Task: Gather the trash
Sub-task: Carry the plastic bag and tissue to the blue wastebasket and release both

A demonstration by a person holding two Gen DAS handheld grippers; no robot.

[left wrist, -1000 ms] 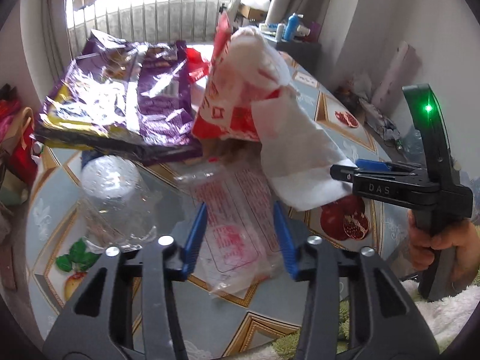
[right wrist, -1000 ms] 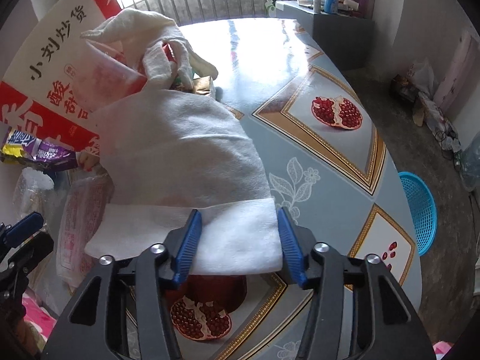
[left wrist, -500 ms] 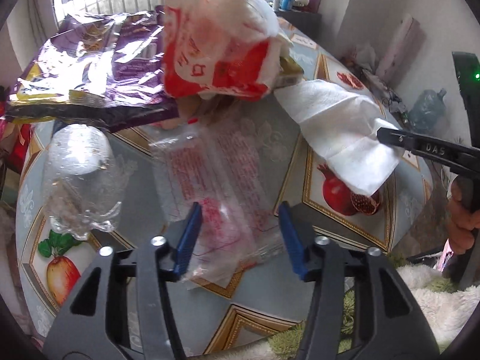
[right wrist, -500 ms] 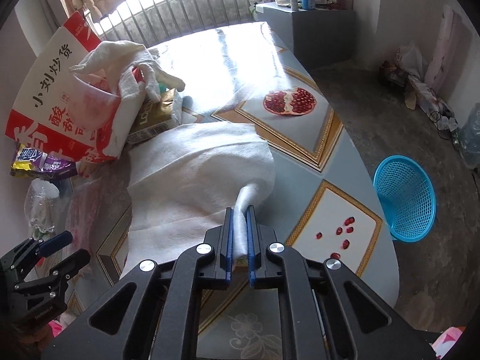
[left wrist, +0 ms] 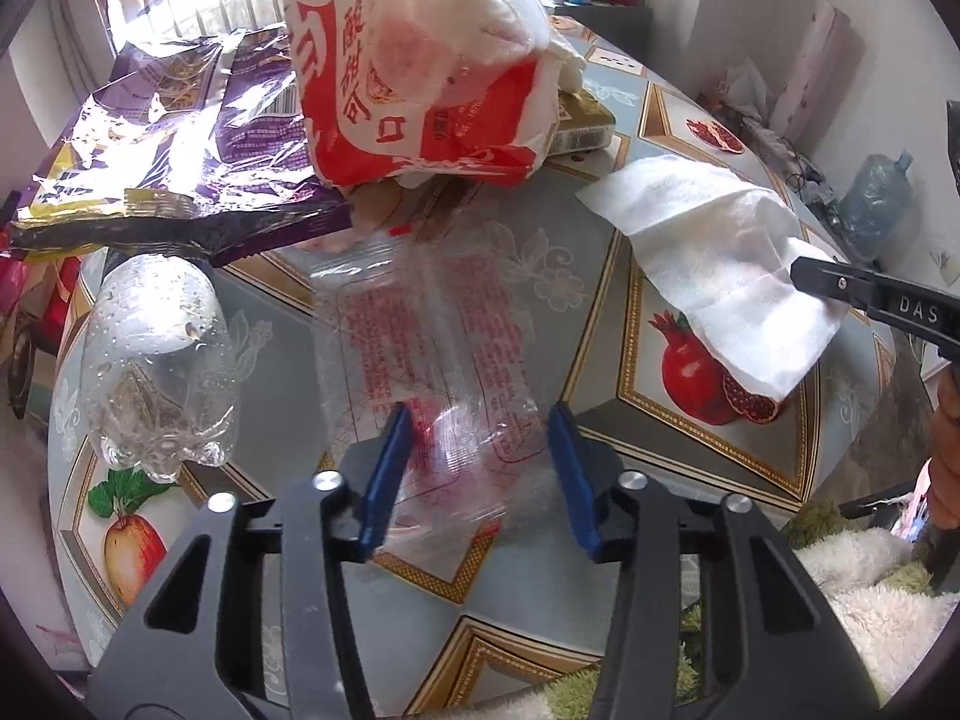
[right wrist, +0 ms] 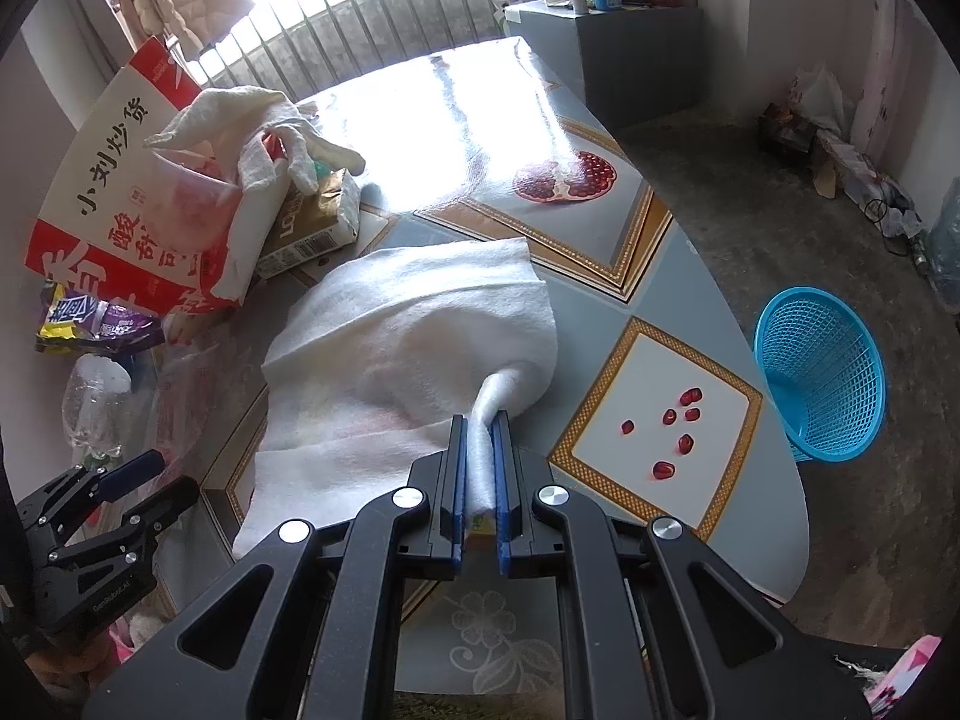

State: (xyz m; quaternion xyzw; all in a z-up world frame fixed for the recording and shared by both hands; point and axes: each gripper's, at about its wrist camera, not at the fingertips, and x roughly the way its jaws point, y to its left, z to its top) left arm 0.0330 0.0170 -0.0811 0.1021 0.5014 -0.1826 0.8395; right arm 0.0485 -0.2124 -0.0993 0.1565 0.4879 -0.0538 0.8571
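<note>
Right gripper now clamped on napkin, dragged binward; left gripper closing around plastic wrapper, not pinching yet.

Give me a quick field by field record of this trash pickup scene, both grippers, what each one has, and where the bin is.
right gripper: shut on white tissue
left gripper: jaws closing, clear plastic wrapper between them, pads not yet pressing it
bin: blue basket on the floor beside the table
other trash on table: clear bottle, purple snack bag, red and white bag
</note>
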